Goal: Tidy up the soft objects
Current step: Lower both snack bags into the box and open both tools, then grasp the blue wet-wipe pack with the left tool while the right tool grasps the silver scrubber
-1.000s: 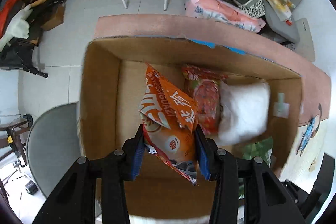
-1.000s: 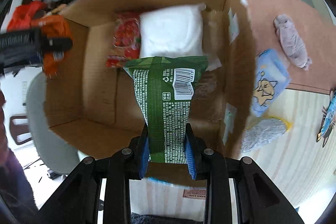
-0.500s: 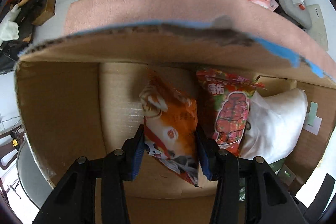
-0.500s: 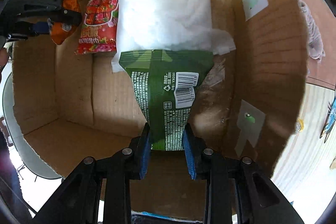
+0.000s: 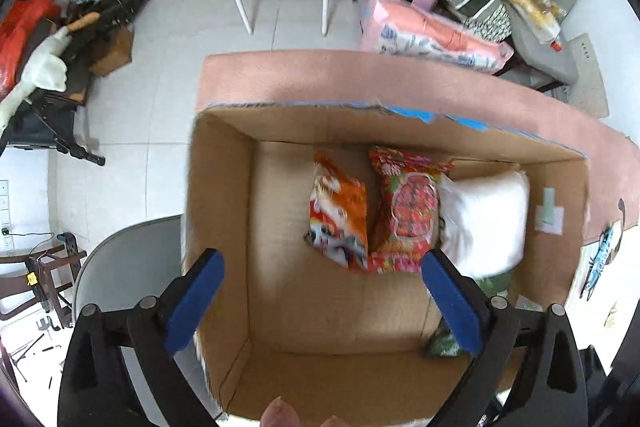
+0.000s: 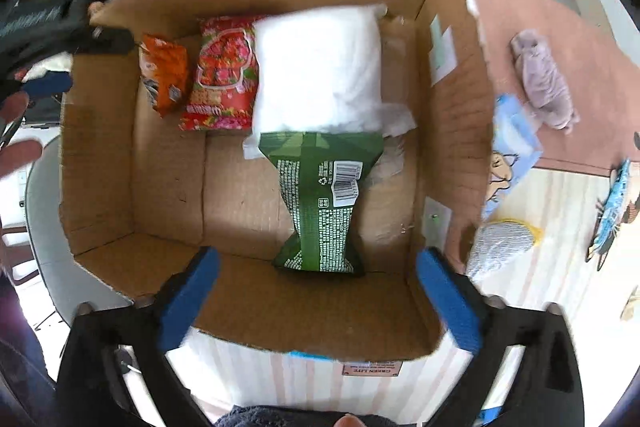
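Note:
A cardboard box (image 5: 224, 211) (image 6: 452, 131) holds an orange snack bag (image 5: 340, 219) (image 6: 164, 75), a red snack bag (image 5: 408, 211) (image 6: 224, 75), a white pillow (image 5: 484, 223) (image 6: 320, 67) and a green snack bag (image 6: 324, 203), partly seen in the left wrist view (image 5: 444, 341). My left gripper (image 5: 320, 295) is open and empty above the box's left half. My right gripper (image 6: 316, 291) is open and empty above the box's near wall, just behind the green bag.
The box stands on a pink mat (image 5: 360, 75) (image 6: 560, 39). To its right on the table lie a lilac soft toy (image 6: 540, 79), a blue cloth (image 6: 512, 151) and a grey scrubber pad (image 6: 500, 243). A grey chair (image 5: 124, 267) stands at the left.
Both grippers opened and pulled back up. The orange bag now lies beside the red bag, and the green bag lies in front of the pillow.

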A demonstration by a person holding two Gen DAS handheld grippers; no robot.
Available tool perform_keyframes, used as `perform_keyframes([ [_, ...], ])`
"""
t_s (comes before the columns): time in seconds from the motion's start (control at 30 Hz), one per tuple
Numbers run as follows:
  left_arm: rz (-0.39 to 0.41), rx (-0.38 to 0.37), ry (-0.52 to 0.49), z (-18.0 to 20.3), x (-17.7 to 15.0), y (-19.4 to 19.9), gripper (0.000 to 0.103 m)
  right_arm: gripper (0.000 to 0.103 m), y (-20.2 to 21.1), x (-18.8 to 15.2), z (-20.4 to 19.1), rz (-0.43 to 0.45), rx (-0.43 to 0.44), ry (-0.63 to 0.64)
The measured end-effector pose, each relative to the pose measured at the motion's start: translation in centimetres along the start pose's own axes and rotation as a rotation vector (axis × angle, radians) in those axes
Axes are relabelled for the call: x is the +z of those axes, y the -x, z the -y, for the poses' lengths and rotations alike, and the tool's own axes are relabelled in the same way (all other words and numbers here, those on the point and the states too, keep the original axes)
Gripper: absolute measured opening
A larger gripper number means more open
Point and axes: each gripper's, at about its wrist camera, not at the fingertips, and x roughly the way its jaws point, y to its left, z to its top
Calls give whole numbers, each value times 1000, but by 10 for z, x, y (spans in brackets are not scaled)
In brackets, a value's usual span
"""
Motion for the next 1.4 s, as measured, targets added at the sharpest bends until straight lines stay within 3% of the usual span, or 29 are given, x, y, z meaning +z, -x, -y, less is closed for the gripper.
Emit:
perform_keyframes([
  [0.47, 168, 1, 6, 13, -106, 63, 101, 103, 63, -43, 1, 180, -38, 25],
  [0.73, 237, 28, -33, 38, -136, 94, 101, 103, 93, -73, 13, 229, 48, 25],
  [0.83, 251, 57, -108, 70, -132, 102, 101, 103, 102, -78, 38, 241, 83, -9],
  [0.97, 259, 100, -271, 141, -121, 104, 101, 103, 109, -83, 97, 251, 83, -106],
  [1.13, 180, 88, -470, 239, -93, 74, 101, 103, 95, -82, 198, 221, 55, -297],
  [1.27, 108, 188, -581, 304, -65, 33, 101, 103, 48, -76, 254, 143, 178, -470],
  [1.4, 69, 286, -646, 333, -48, 1, 101, 102, -15, -71, 268, 48, 348, -610],
])
